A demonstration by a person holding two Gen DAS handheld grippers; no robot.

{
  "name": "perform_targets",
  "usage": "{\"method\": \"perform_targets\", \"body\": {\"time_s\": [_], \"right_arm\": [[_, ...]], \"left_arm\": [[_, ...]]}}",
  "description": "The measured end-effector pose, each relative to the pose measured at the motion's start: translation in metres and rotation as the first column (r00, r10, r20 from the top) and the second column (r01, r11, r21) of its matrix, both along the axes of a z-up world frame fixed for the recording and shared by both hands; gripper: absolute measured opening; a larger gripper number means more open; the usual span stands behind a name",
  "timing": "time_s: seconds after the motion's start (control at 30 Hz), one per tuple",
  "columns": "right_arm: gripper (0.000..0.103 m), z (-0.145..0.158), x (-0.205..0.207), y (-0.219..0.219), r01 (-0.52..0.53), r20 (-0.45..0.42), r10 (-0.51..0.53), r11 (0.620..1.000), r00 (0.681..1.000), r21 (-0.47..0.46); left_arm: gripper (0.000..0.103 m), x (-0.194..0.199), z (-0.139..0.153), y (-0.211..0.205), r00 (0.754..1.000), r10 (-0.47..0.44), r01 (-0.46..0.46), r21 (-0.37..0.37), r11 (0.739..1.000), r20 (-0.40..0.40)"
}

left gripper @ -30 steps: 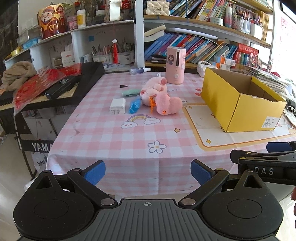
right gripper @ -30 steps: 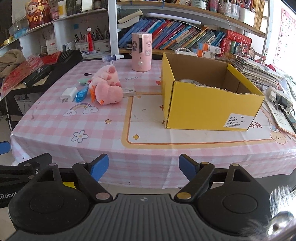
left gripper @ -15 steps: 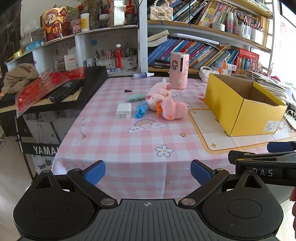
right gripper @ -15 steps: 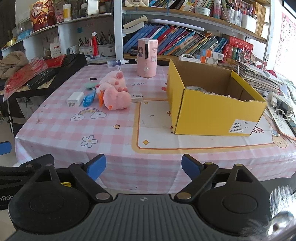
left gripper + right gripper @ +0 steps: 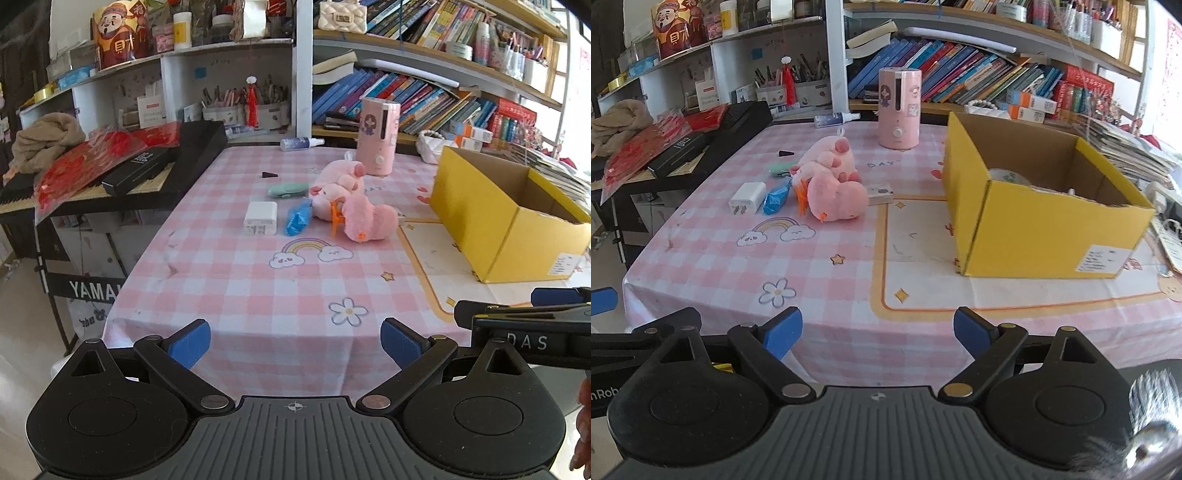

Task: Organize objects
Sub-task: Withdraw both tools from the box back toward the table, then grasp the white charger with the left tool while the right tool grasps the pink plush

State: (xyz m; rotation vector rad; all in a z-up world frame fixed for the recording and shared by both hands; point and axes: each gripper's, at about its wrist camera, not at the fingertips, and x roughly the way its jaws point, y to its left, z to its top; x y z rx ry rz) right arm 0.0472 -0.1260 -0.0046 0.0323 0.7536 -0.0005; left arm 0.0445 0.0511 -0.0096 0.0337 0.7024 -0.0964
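Since my left gripper (image 5: 294, 341) and right gripper (image 5: 877, 329) both hang wide open with nothing between them, the plush (image 5: 836, 197) mid-table left of the box (image 5: 1034, 225) looks soft and light: I'd pinch its fat body.

worktop cover (image 5: 849, 280): pink checked cloth, smooth, slight sheen
box (image 5: 1049, 236): yellow cardboard, matt, raw brown inside, white paper label
plush toys (image 5: 834, 192): pink, soft fuzzy pile
charger (image 5: 748, 197): white plastic, smooth
packet (image 5: 775, 195): blue, crinkled glossy film
humidifier (image 5: 899, 107): pink plastic, satin
left gripper (image 5: 295, 341): black matt plastic, blue rubbery pads, ribbed body
keyboard (image 5: 199, 147): black plastic
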Motion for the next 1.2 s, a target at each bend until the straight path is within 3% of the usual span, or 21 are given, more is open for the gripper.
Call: {"method": "perform_targets", "body": {"time_s": [0.37,0.77,1.1,1.2], "right_arm": [[0.087,-0.003,0.084,-0.005,-0.046,-0.012,0.047,0.999,0.999,0.026],[0.087,-0.015,0.164,0.004,-0.169,-0.035,0.17,0.985,0.985,0.021],[0.086,-0.038,0.208,0.027,-0.346,-0.065,0.342,0.935,0.938,-0.083],[0.078,-0.044,0.218,0.033,-0.39,-0.081,0.383,0.912,0.92,-0.123]], "left_arm": [[0.1,0.066,-0.005,0.0,0.997,0.08,-0.08,0.003,0.997,-0.02],[0.1,0.132,-0.007,0.007,0.983,0.177,-0.177,0.005,0.984,-0.047],[0.098,0.19,-0.021,0.013,0.971,0.217,-0.215,0.033,0.976,-0.097],[0.093,0.207,-0.026,0.012,0.973,0.206,-0.203,0.044,0.978,-0.103]]}}
